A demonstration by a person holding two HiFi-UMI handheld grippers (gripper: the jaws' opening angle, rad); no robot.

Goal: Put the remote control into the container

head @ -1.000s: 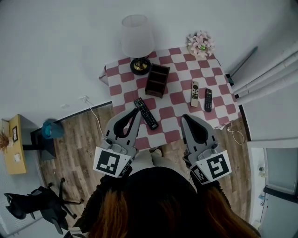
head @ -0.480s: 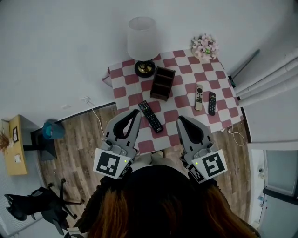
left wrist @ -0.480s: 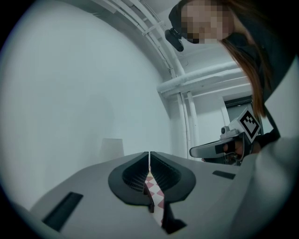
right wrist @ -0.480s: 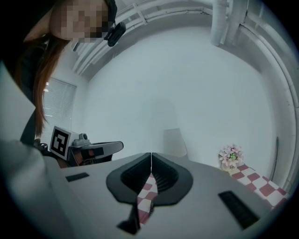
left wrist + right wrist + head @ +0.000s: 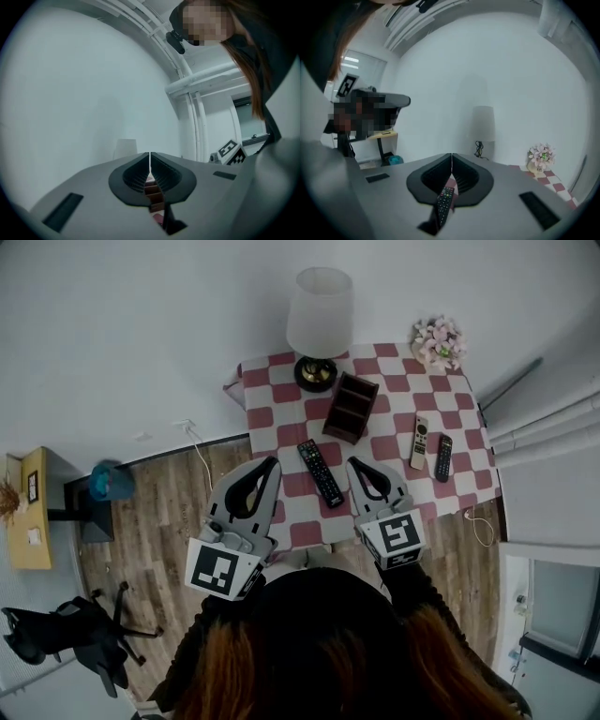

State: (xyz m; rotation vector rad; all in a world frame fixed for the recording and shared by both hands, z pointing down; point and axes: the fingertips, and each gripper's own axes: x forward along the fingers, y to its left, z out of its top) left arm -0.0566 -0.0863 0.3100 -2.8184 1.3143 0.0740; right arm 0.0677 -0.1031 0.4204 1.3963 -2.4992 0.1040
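Both my grippers are shut with nothing between the jaws: the left gripper [image 5: 271, 463] and the right gripper [image 5: 352, 464] hang above the near edge of the checked tablecloth [image 5: 265, 416], tips pointing toward the wall.

The long black remote control [image 5: 321, 472] lies flat on the cloth between the two tips. In the head view it sits just left of my right gripper and a little further from my left, so the right hand looks the better one for the pick. Its long axis runs on a slant, the far end angled left toward the dark wooden container [image 5: 351, 409], the near end toward my right gripper. In the right gripper view it shows below the closed jaws, coloured buttons at its top.

I judge I must open the right jaws and turn them across that slant. A white remote [image 5: 419, 442] and a short black remote [image 5: 444, 457] lie well apart to the right.
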